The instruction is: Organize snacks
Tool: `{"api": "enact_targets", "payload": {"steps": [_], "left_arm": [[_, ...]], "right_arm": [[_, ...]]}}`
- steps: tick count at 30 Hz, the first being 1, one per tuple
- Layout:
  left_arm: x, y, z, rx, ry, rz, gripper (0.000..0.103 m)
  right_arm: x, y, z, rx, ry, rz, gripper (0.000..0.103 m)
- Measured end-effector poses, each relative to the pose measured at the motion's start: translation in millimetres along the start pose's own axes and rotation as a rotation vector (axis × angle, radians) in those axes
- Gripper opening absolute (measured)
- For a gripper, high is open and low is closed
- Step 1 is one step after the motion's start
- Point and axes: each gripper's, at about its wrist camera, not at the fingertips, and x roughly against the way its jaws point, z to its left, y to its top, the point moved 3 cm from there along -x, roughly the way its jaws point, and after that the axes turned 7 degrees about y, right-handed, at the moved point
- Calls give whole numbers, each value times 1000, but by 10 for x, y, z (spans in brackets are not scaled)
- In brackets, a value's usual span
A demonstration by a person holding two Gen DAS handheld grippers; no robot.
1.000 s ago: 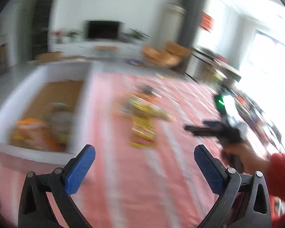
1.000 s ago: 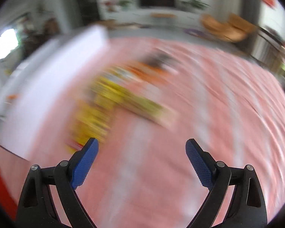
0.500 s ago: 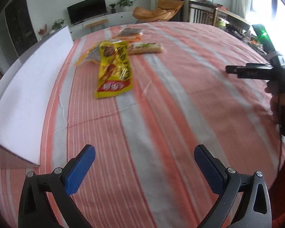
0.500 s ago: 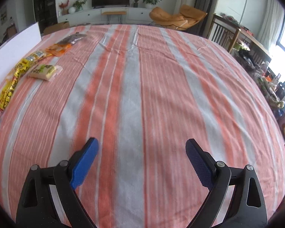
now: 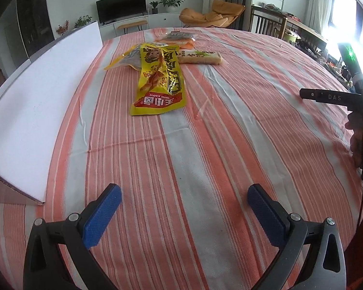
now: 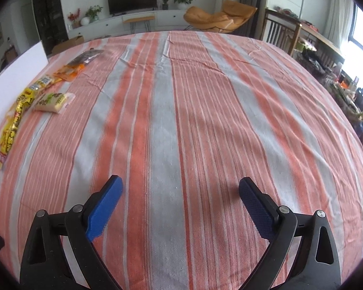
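Observation:
A yellow snack bag (image 5: 159, 79) lies flat on the striped cloth, ahead of my open, empty left gripper (image 5: 184, 203). A second yellow bag (image 5: 125, 59) lies partly under it. A pale rice-cracker pack (image 5: 200, 56) and an orange pack (image 5: 179, 39) lie beyond. In the right wrist view the same yellow bag (image 6: 14, 118), cracker pack (image 6: 53, 101), orange pack (image 6: 69, 72) and a dark pack (image 6: 86, 56) sit far left. My right gripper (image 6: 180, 197) is open and empty over bare cloth. Its body shows at the right in the left wrist view (image 5: 336, 96).
The white wall of a cardboard box (image 5: 36, 101) runs along the left of the table; its inside is hidden. The striped tablecloth (image 6: 181, 111) covers the whole table. A chair, TV unit and cluttered shelves stand beyond the table edges.
Both views swung fast a second ago, the left one away from the box's inside. Since half a second ago both views have hardly shifted. Both grippers stayed open.

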Motion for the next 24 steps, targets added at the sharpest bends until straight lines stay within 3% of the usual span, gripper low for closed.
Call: {"api": "enact_targets", "payload": {"steps": [24], "left_arm": [[-12,8,0,1,0,1,103]], "right_arm": [[15,-11,-13,-6,-2,0,98]]}}
